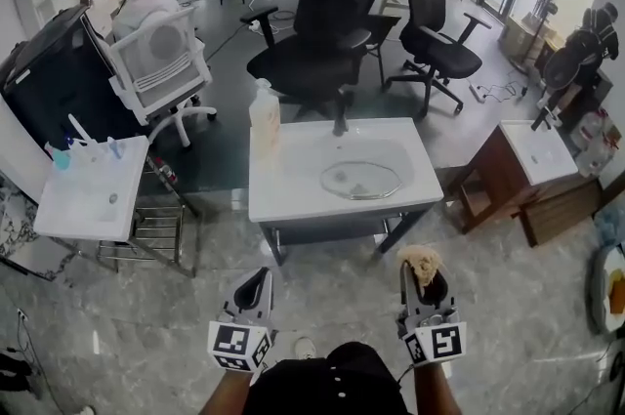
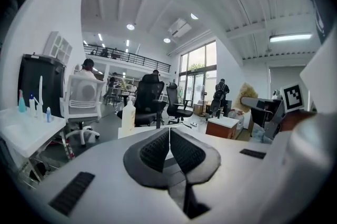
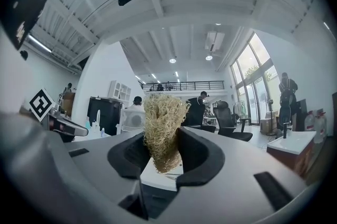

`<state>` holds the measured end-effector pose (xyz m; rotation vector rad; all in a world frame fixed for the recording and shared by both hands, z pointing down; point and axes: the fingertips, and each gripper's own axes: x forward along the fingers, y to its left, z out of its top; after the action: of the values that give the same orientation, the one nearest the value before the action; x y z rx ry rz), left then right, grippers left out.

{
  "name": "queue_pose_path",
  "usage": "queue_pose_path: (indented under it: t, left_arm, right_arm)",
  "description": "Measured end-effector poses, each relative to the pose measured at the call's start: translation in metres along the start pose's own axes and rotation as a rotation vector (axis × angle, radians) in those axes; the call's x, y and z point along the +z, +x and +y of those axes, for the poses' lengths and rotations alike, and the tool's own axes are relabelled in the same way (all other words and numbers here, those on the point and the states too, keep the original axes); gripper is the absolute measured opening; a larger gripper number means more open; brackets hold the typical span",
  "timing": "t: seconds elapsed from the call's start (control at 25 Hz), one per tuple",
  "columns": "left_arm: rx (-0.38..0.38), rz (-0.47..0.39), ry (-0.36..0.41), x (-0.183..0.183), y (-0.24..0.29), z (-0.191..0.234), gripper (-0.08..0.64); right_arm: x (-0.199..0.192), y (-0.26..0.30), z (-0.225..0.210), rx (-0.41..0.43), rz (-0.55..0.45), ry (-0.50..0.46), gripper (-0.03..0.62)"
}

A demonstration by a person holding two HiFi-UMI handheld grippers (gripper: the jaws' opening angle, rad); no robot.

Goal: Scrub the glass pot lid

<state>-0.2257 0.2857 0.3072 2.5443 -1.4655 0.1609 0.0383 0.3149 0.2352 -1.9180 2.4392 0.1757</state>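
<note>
Black office chair (image 1: 322,22) beyond the sink (image 1: 293,193); bottle (image 1: 265,115) on its far-left corner. Clear glass pot lid (image 1: 361,179) lies flat inside. Left hand-held gripper (image 2: 169,136) clenched, empty; right hand-held gripper (image 3: 163,149) grasps a fibrous scrubber (image 3: 163,123).

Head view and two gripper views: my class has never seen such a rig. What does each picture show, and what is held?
A person holds a two-jaw gripper in each hand. The head view looks down from the person's head; each gripper view rides on one gripper, looking along its jaws. Ahead, a sink holds a glass pot lid, with a bottle at its far left corner. The left gripper is shut and empty. The right gripper is shut on a fibrous scrubber.
</note>
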Motion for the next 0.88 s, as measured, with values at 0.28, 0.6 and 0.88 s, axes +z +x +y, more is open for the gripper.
queue_pose_path:
  t: [0.28, 0.6, 0.88]
  left_arm:
    - [-0.03, 0.064, -0.026, -0.015, 0.05, 0.006, 0.028]
    - [-0.006, 0.1, -0.027, -0.012, 0.136, 0.022, 0.028]
    - [0.023, 0.111, -0.014, 0.022, 0.239, 0.025, 0.028]
  right_arm:
    - [-0.025, 0.036, -0.02, -0.015, 0.042, 0.044, 0.146]
    - [-0.049, 0.114, -0.073, 0.005, 0.035, 0.063, 0.146]
    - [-0.054, 0.198, -0.131, 0.064, 0.031, 0.071, 0.146]
